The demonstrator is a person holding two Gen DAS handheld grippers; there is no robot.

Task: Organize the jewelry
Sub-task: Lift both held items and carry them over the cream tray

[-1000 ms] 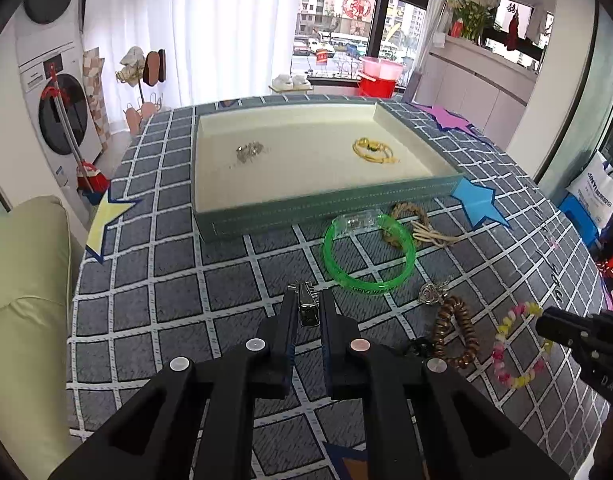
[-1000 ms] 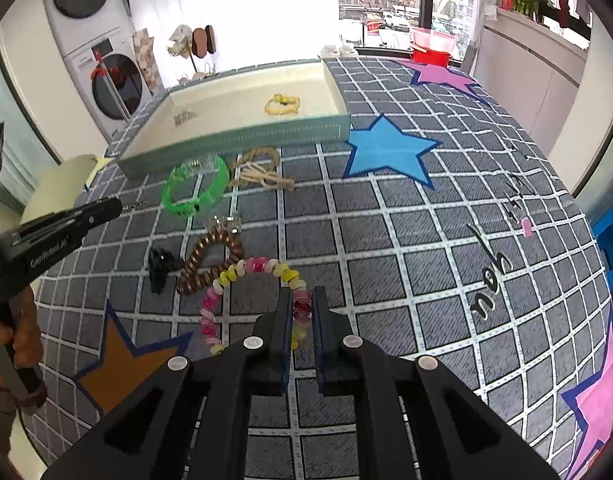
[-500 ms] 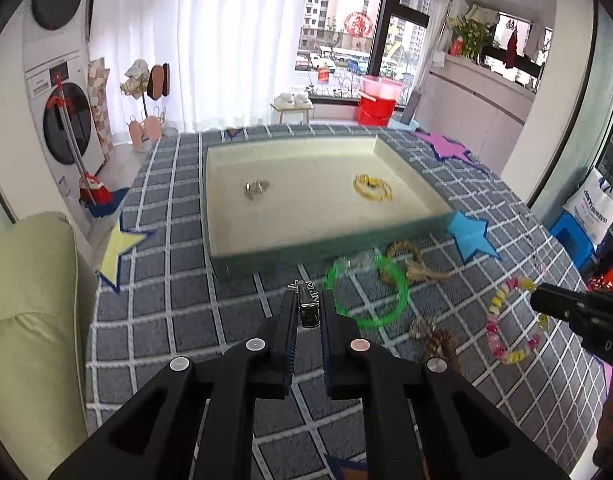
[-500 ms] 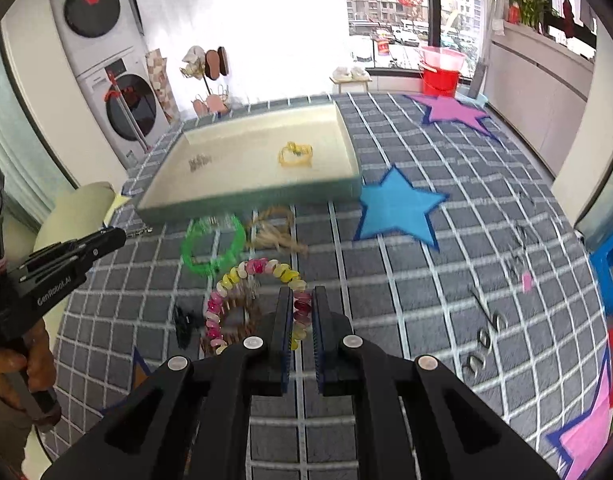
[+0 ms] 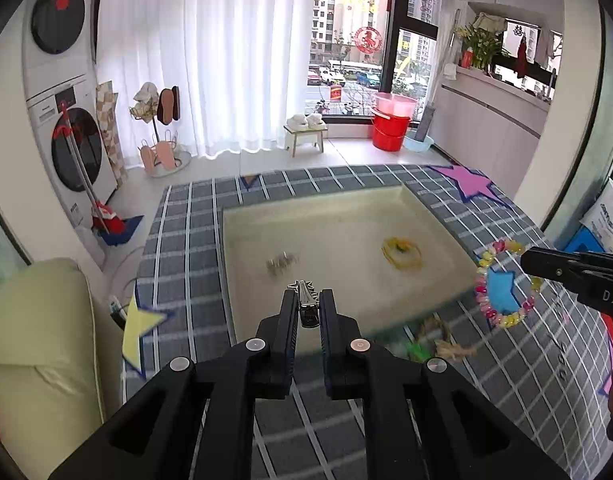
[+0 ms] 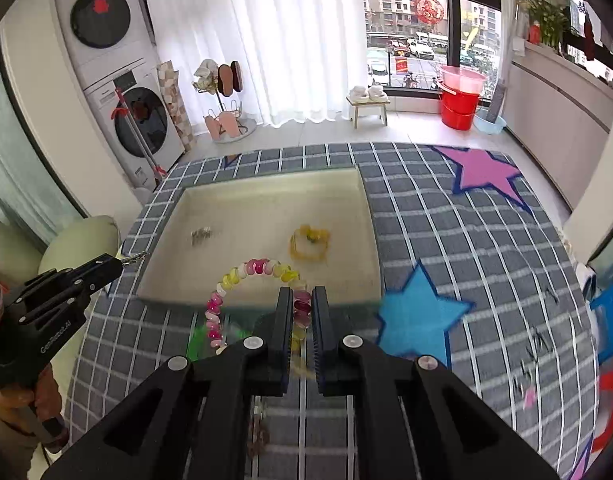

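My left gripper (image 5: 307, 298) is shut on a small silver hair clip (image 5: 307, 308) and holds it above the near edge of the cream tray (image 5: 346, 216). My right gripper (image 6: 302, 298) is shut on a pink-and-yellow bead bracelet (image 6: 258, 268), which hangs in the air near the tray's front edge (image 6: 262, 306); the bracelet also shows in the left wrist view (image 5: 502, 280). Inside the tray lie a yellow bracelet (image 5: 402, 254) and a small silver piece (image 5: 282, 262). The left gripper also shows in the right wrist view (image 6: 122, 262).
A green bangle (image 5: 416, 350) and a rope bracelet (image 5: 440, 338) lie on the checked cloth in front of the tray. Something brown (image 6: 258, 438) lies below my right gripper. A cream sofa (image 5: 38, 352) is at the left. Washing machines stand behind.
Both grippers have risen and moved forward toward the tray, each carrying its piece. The bead bracelet has left the cloth and hangs in the air.
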